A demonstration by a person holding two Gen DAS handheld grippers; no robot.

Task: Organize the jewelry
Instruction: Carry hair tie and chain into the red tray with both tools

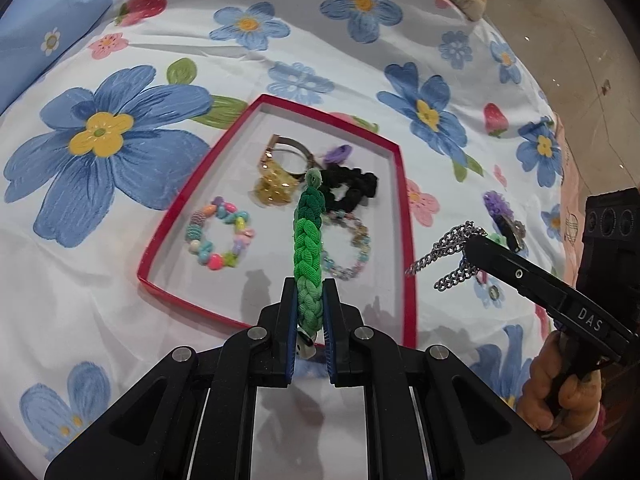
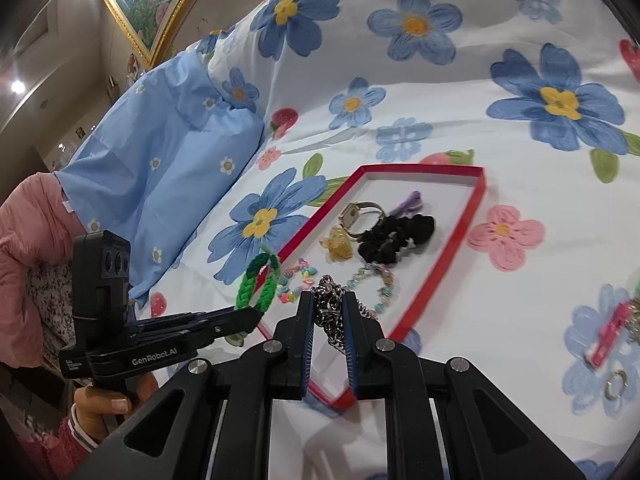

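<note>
A red-rimmed tray [image 1: 280, 102] [image 2: 478, 200] lies on the floral bedsheet. It holds a watch [image 1: 286, 152], a yellow clip [image 1: 272, 190], a black scrunchie [image 1: 348, 188] [image 2: 396, 238], a purple tie [image 1: 338, 154] and two bead bracelets [image 1: 218, 236] [image 1: 352, 248]. My left gripper [image 1: 310, 292] [image 2: 252, 316] is shut on a green braided bracelet [image 1: 308, 236] [image 2: 258, 286], held above the tray's near edge. My right gripper [image 2: 328, 300] [image 1: 474, 242] is shut on a silver chain [image 2: 330, 308] [image 1: 448, 256], held beside the tray's right edge.
A pink clip [image 2: 608, 330] and a metal ring [image 2: 616, 384] lie on the sheet right of the tray. A purple-topped clip [image 1: 502, 212] lies behind the right gripper. A blue pillow [image 2: 168, 168] is at the left, and the bed edge and floor [image 1: 580, 60] at the right.
</note>
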